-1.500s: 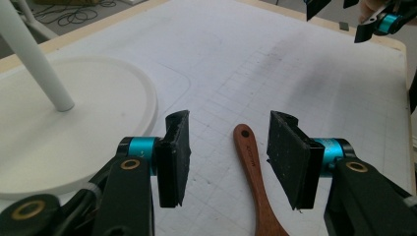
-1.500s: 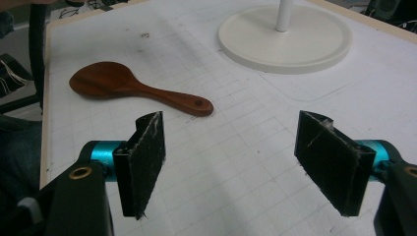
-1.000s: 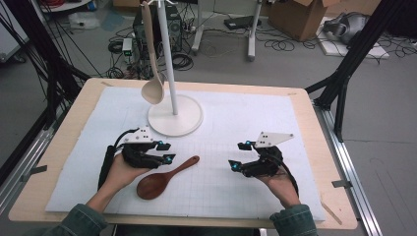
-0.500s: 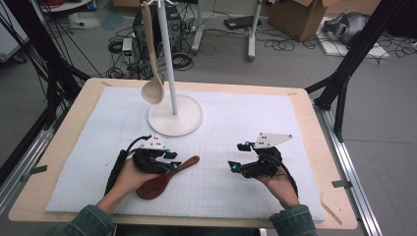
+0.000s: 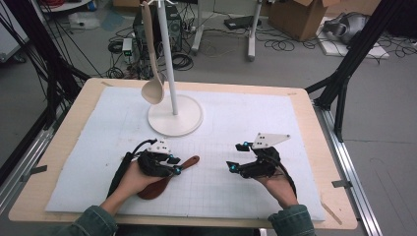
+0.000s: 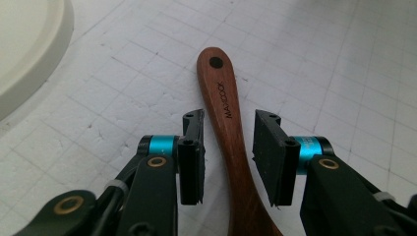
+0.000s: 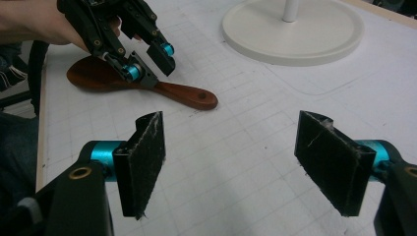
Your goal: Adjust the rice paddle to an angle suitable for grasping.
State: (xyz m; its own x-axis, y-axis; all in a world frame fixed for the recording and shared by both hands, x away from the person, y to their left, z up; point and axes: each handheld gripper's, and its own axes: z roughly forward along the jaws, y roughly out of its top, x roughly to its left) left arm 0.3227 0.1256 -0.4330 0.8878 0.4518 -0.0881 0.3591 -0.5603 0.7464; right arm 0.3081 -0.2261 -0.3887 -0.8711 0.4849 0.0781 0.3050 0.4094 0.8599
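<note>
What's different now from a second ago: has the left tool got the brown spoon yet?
The left tool has come down over the brown wooden spoon and its jaws have just been closing, straddling the handle; small gaps show on both sides, so not gripped yet. The spoon lies where it was on the white mat. The right tool, open, the stand and the pale ladle hanging on it are unchanged.
</note>
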